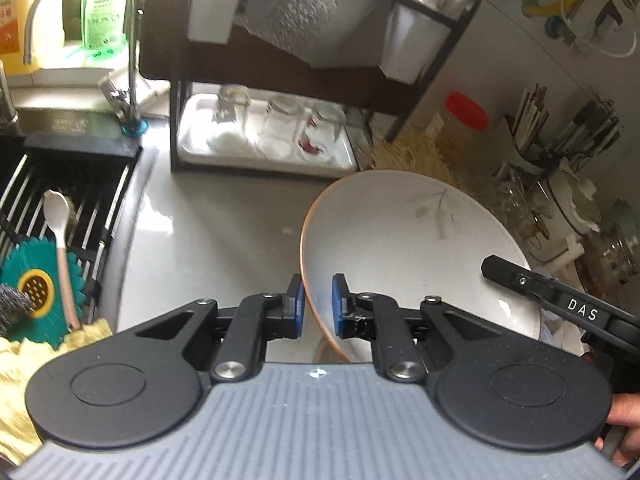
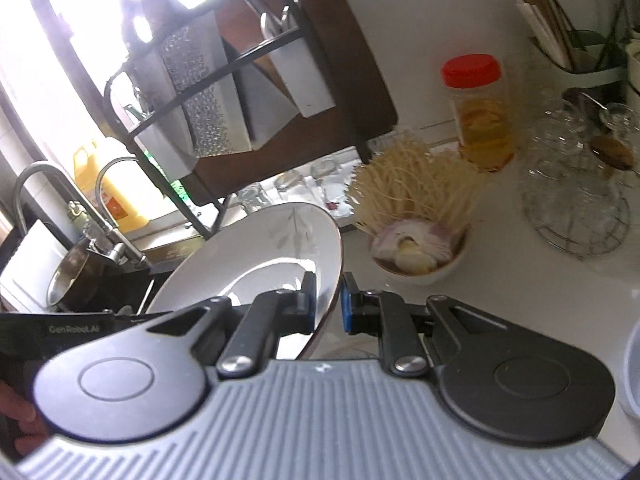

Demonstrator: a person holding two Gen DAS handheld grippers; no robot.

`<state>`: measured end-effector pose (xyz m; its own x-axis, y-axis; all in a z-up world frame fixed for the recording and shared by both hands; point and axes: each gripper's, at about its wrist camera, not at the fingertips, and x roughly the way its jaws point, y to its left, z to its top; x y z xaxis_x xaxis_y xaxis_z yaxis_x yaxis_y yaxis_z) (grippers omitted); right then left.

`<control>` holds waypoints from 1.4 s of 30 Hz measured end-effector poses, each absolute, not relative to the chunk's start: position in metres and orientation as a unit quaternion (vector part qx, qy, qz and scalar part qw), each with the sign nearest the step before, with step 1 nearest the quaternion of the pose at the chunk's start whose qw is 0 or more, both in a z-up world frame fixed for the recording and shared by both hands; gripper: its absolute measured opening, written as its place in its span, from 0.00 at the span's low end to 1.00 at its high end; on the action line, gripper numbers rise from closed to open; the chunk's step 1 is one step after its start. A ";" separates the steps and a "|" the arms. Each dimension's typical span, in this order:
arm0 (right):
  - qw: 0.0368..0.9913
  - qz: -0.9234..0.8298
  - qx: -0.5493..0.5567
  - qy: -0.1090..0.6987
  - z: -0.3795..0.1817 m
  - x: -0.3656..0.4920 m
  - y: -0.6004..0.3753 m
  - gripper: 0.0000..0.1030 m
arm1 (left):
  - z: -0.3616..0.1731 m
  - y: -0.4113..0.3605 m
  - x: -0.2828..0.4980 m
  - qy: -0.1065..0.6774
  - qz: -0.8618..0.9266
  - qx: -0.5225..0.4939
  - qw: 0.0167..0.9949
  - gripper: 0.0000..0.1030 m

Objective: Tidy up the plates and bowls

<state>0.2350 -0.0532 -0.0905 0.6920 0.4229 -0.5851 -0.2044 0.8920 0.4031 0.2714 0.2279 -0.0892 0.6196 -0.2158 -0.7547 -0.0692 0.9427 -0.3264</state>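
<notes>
A wide white bowl with a brown rim and a faint grey leaf print hangs tilted above the counter, gripped from both sides. My left gripper is shut on its near left rim, blue pads pressing either side of the wall. My right gripper is shut on the opposite rim of the same bowl. The right gripper's black body shows at the bowl's right edge in the left wrist view. A dark two-tier dish rack stands behind, close to the bowl.
Upturned glasses sit on the rack's white lower tray. The sink with a tap, a white spoon and a teal sponge lies left. A small bowl of onion and garlic, enoki mushrooms, a red-capped jar and glassware crowd the right.
</notes>
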 end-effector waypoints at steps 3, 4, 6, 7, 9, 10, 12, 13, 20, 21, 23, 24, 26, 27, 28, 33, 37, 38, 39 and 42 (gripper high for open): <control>0.909 0.162 0.140 0.357 -0.099 0.224 -0.060 0.16 | -0.096 0.218 0.267 0.440 -0.049 -0.157 0.883 0.16; 0.909 0.156 0.140 0.362 -0.103 0.220 -0.062 0.16 | -0.098 0.214 0.266 0.441 -0.051 -0.156 0.882 0.16; 0.907 0.148 0.137 0.369 -0.112 0.212 -0.066 0.16 | -0.107 0.207 0.263 0.452 -0.051 -0.151 0.878 0.16; 0.907 0.145 0.133 0.373 -0.116 0.209 -0.067 0.16 | -0.112 0.203 0.261 0.457 -0.052 -0.144 0.876 0.16; 0.905 0.141 0.129 0.380 -0.126 0.204 -0.071 0.16 | -0.122 0.196 0.258 0.469 -0.055 -0.139 0.871 0.16; 0.904 0.138 0.130 0.384 -0.130 0.203 -0.074 0.16 | -0.127 0.194 0.257 0.475 -0.057 -0.138 0.867 0.16; 0.900 0.131 0.133 0.393 -0.138 0.201 -0.079 0.16 | -0.137 0.188 0.257 0.488 -0.061 -0.140 0.859 0.16; 0.899 0.126 0.134 0.397 -0.142 0.200 -0.081 0.16 | -0.140 0.186 0.258 0.493 -0.064 -0.138 0.857 0.16; 0.892 0.109 0.132 0.419 -0.161 0.197 -0.089 0.16 | -0.163 0.171 0.262 0.523 -0.076 -0.125 0.840 0.16; 0.890 0.109 0.131 0.423 -0.164 0.196 -0.089 0.16 | -0.166 0.170 0.263 0.529 -0.076 -0.126 0.836 0.16; 0.887 0.105 0.134 0.430 -0.168 0.195 -0.091 0.16 | -0.171 0.169 0.265 0.537 -0.077 -0.123 0.831 0.16; 0.885 0.104 0.136 0.434 -0.170 0.195 -0.092 0.16 | -0.173 0.168 0.265 0.540 -0.078 -0.121 0.829 0.16; 0.883 0.101 0.139 0.436 -0.173 0.195 -0.093 0.16 | -0.176 0.166 0.267 0.546 -0.080 -0.117 0.826 0.17; 0.884 0.100 0.135 0.437 -0.173 0.195 -0.093 0.16 | -0.177 0.165 0.268 0.548 -0.083 -0.115 0.824 0.17; 0.885 0.099 0.126 0.437 -0.173 0.195 -0.091 0.16 | -0.179 0.165 0.269 0.553 -0.087 -0.113 0.821 0.17; 0.884 0.102 0.114 0.442 -0.178 0.198 -0.088 0.16 | -0.188 0.168 0.272 0.568 -0.088 -0.116 0.810 0.18; 0.889 0.101 0.104 0.435 -0.179 0.203 -0.085 0.16 | -0.191 0.168 0.276 0.573 -0.087 -0.119 0.806 0.19; 0.890 0.101 0.104 0.433 -0.180 0.204 -0.086 0.16 | -0.192 0.166 0.277 0.574 -0.089 -0.118 0.805 0.20; 0.890 0.100 0.104 0.432 -0.180 0.205 -0.086 0.16 | -0.193 0.166 0.279 0.576 -0.091 -0.119 0.804 0.20; 0.888 0.095 0.103 0.437 -0.185 0.209 -0.087 0.18 | -0.197 0.164 0.281 0.583 -0.104 -0.115 0.798 0.20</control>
